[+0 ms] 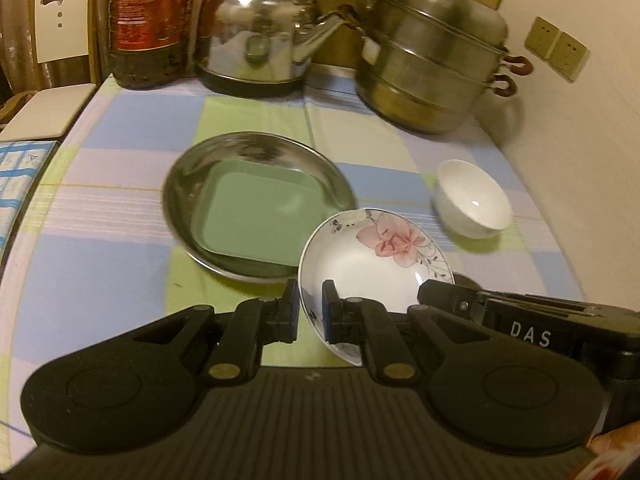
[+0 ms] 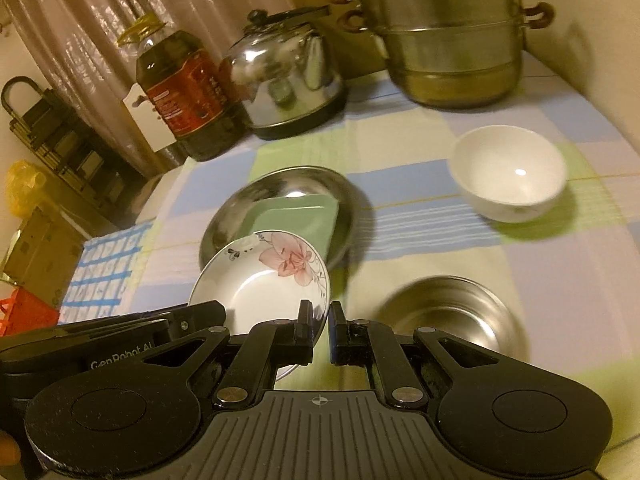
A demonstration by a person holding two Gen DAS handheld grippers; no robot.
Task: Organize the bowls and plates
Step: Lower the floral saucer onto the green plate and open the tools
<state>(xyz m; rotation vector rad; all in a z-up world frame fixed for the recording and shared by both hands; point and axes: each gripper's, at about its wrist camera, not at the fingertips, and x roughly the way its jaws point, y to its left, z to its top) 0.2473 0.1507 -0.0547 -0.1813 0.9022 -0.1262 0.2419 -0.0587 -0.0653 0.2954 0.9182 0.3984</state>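
A white plate with a pink flower [image 1: 372, 256] [image 2: 260, 284] is held by both grippers above the checked tablecloth. My left gripper [image 1: 310, 308] is shut on its left rim. My right gripper [image 2: 320, 326] is shut on its right rim. Just beyond it a round steel plate [image 1: 184, 184] [image 2: 280, 182] holds a green square plate [image 1: 252, 216] [image 2: 298, 216]. A white bowl [image 1: 472, 200] [image 2: 508, 176] stands upright to the right. A steel bowl [image 2: 448, 316] sits close in front of the right gripper.
Along the table's far edge stand a dark oil bottle [image 1: 148, 20], a shiny kettle [image 1: 256, 36] and a stacked steel steamer pot [image 1: 432, 60]. A wall with sockets [image 1: 556, 48] bounds the right side. A chair [image 1: 52, 60] and a blue-and-white box [image 1: 20, 176] lie left.
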